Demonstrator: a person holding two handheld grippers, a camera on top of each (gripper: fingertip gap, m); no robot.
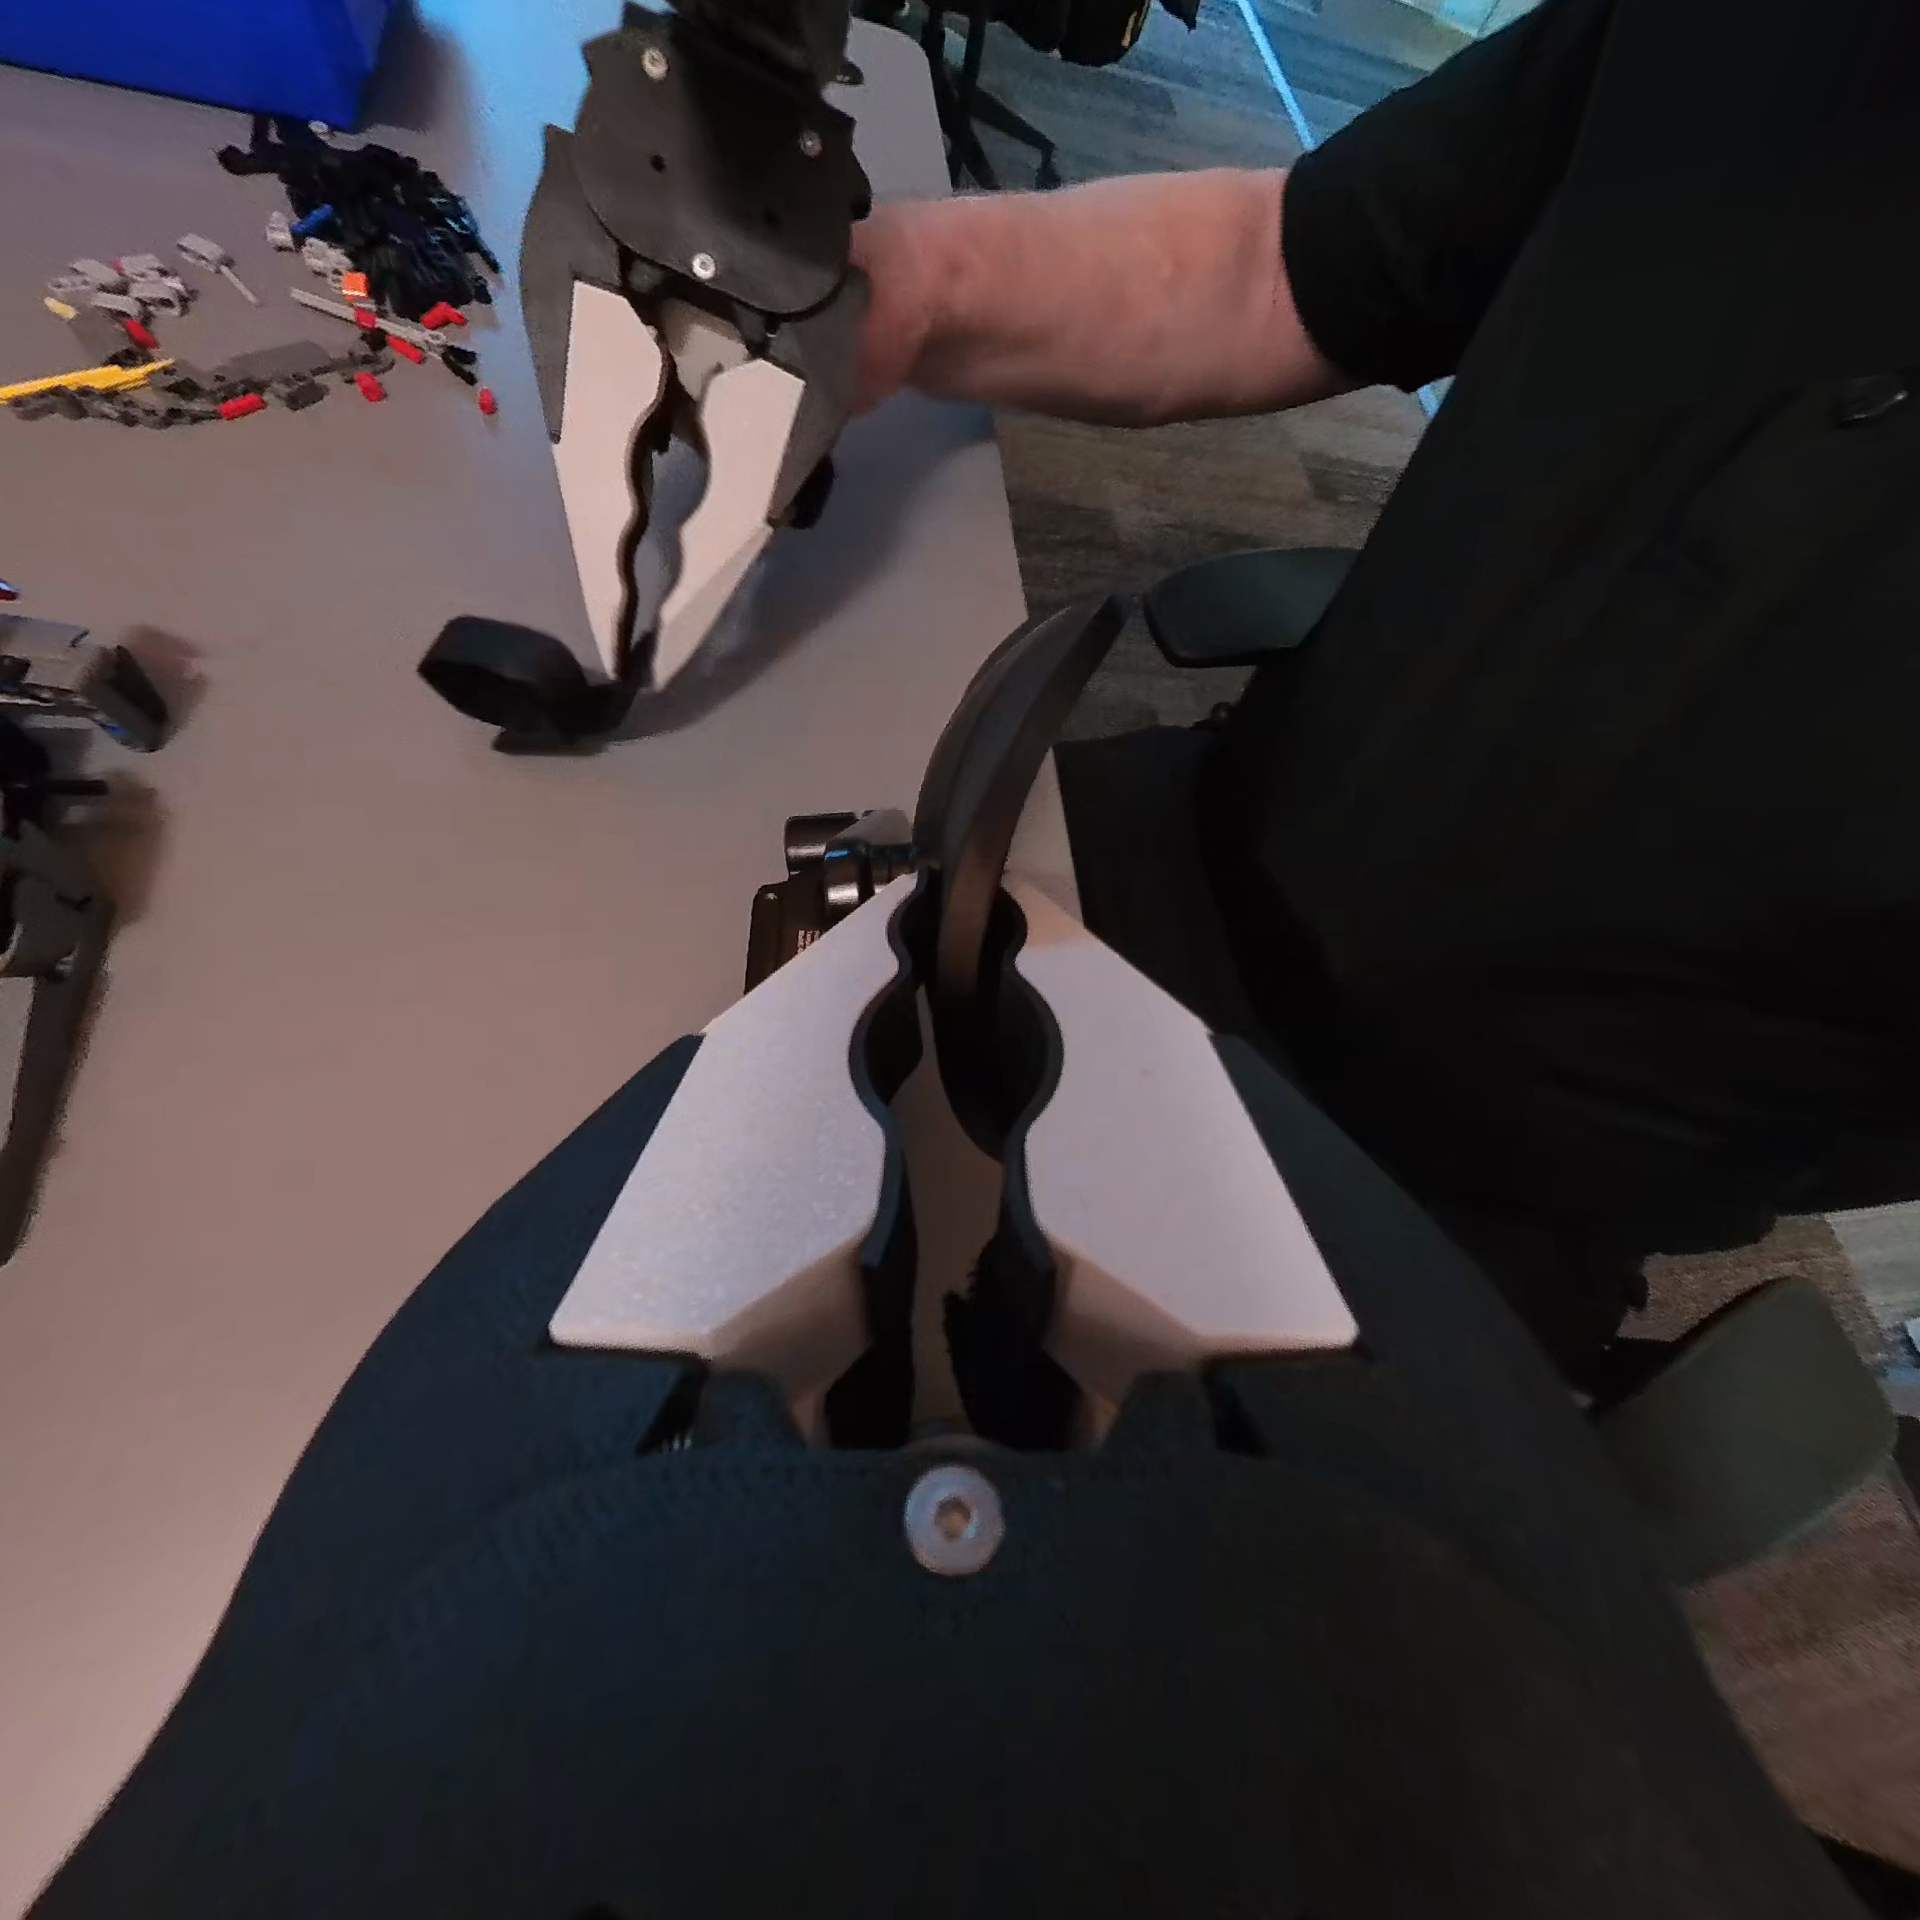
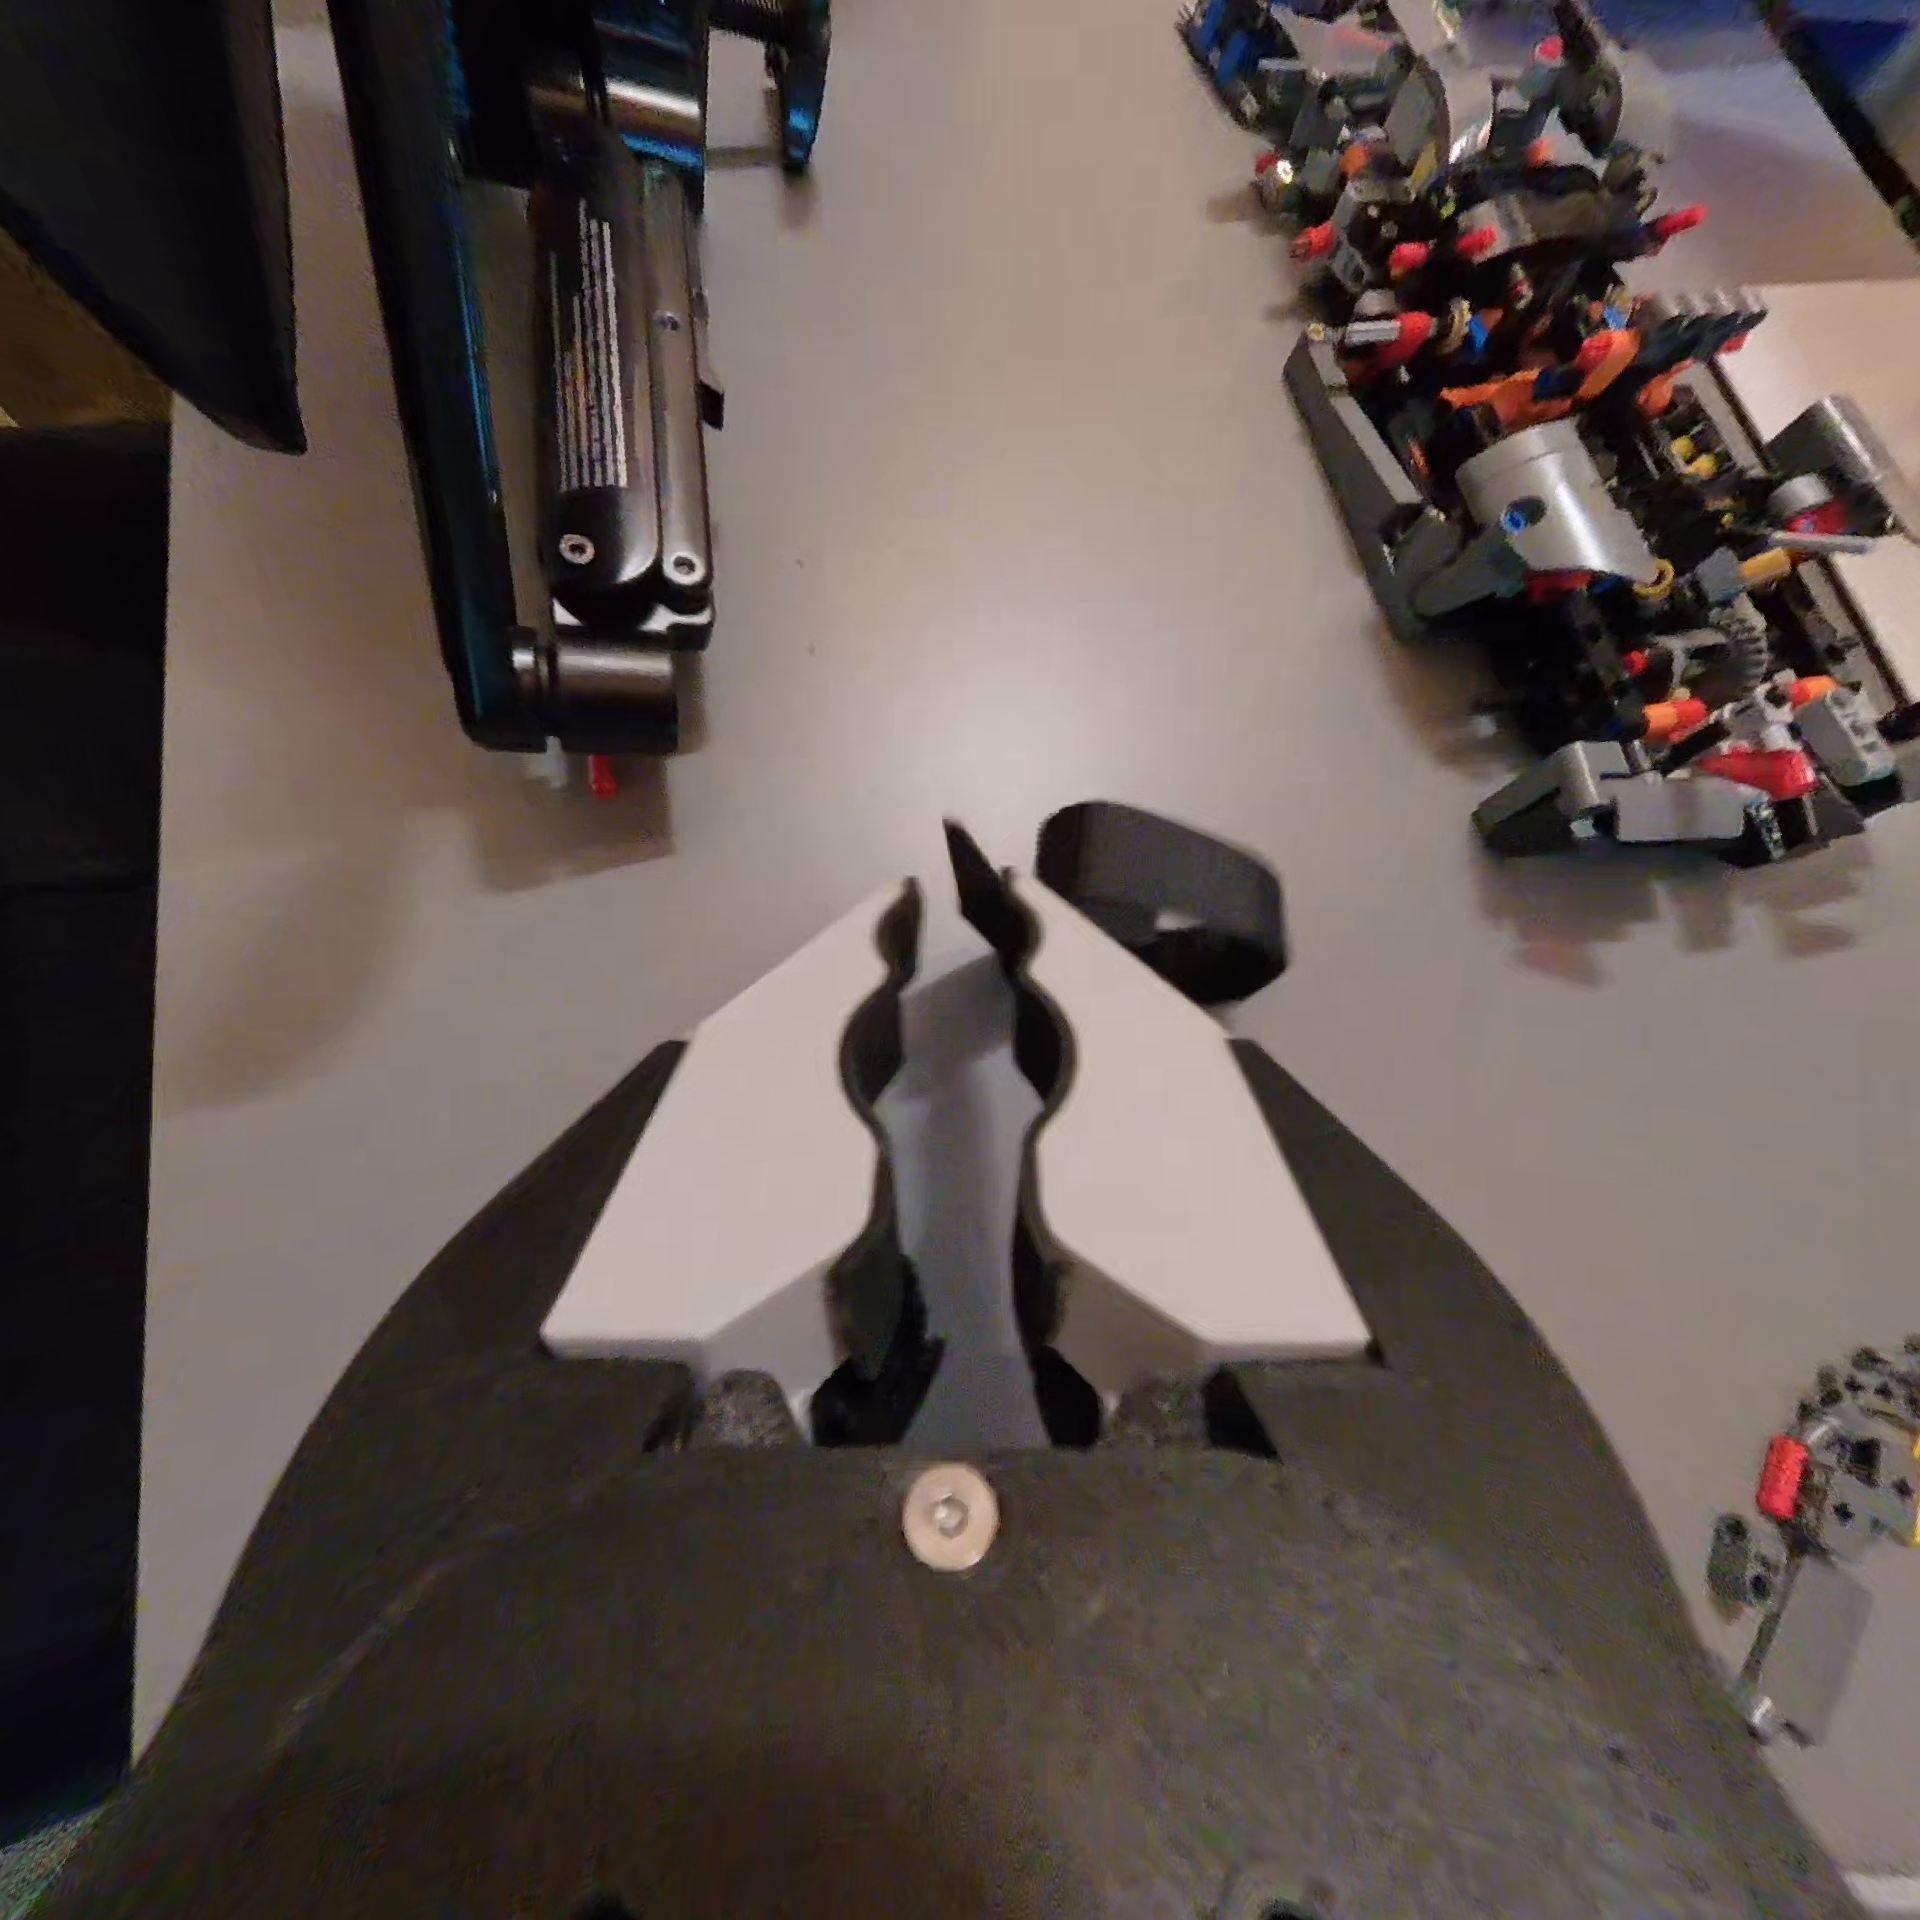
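Observation:
My left gripper point(image 1: 964, 904) is shut on a black curved panel point(image 1: 997, 748), which sticks up out of the jaws near the edge of the grey table point(image 1: 364, 1039). My right gripper point(image 2: 956, 883) is down at the table with a narrow gap between its jaws. The loose end of a black strap loop point(image 2: 1164, 904) stands in that gap against the right-hand finger, and the left-hand finger is clear of it. In the left wrist view the right gripper point(image 1: 623, 665) points down at the strap loop point(image 1: 509, 675), held by a person's hand point(image 1: 1039, 301).
A brick-built vehicle chassis point(image 2: 1558, 468) lies at the right and a black cylinder device point(image 2: 613, 416) at the left. Loose small bricks lie nearby point(image 2: 1818, 1475) and in a pile point(image 1: 343, 270) by a blue box point(image 1: 208, 52). A seated person in black point(image 1: 1558, 623) is beyond the table edge.

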